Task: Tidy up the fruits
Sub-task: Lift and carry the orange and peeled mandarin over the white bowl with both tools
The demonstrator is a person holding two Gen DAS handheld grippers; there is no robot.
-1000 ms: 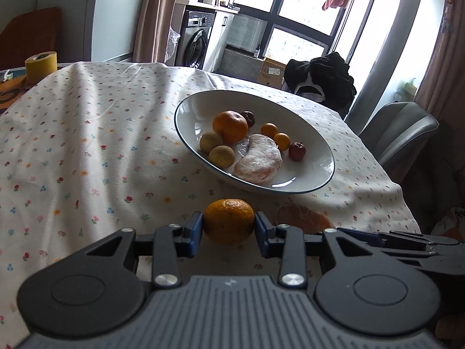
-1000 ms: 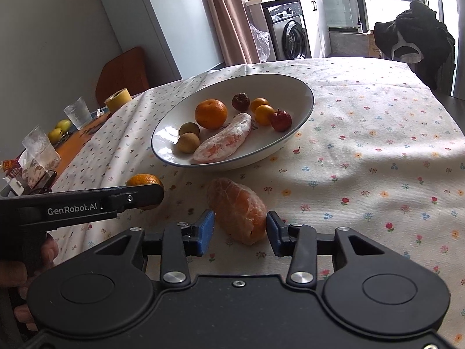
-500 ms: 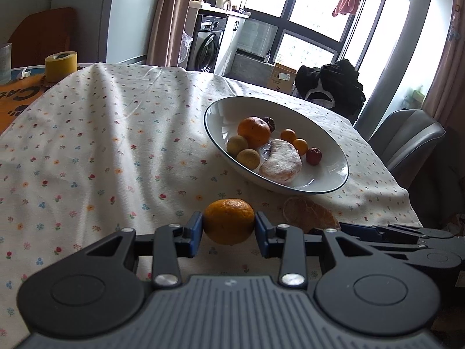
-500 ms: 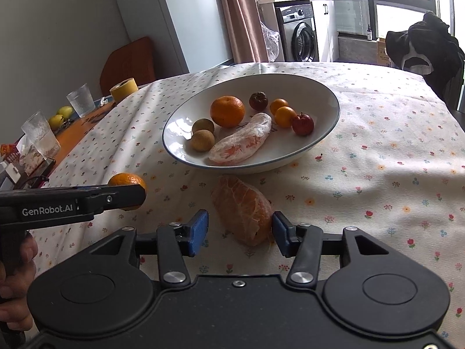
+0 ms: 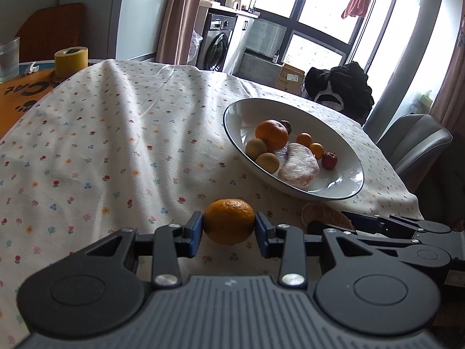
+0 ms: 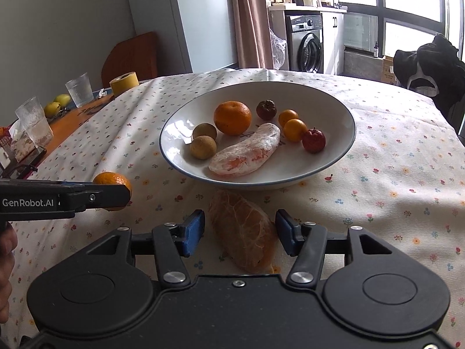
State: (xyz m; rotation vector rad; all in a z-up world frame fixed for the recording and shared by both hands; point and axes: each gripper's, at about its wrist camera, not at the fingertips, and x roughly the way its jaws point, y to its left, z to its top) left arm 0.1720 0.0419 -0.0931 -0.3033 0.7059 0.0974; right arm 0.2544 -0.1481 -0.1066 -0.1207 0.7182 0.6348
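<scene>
Left gripper (image 5: 229,230): blue fingers (image 5: 194,234) closed onto a whole mandarin (image 5: 229,221), one pad on each side, fruit pinched between them above the flowered cloth of the surface (image 5: 101,151). Right gripper (image 6: 239,230): fingers (image 6: 193,228) spread apart around a peeled orange piece (image 6: 244,229) lying on the cloth, small gaps on both sides, nothing gripped. Just beyond, touching or nearly touching the peeled piece's far end, a white bowl (image 6: 334,107) with a dark rim. Inside: a large orange (image 6: 232,117), two brownish-green round fruits (image 6: 204,143), a pale peeled segment (image 6: 247,152) across the middle, two small orange fruits (image 6: 290,125), a small red fruit (image 6: 314,140), a dark wrinkled one (image 6: 266,109). Far left, off the cloth: a yellow tape roll (image 6: 124,82) and drinking glasses (image 6: 79,89).
</scene>
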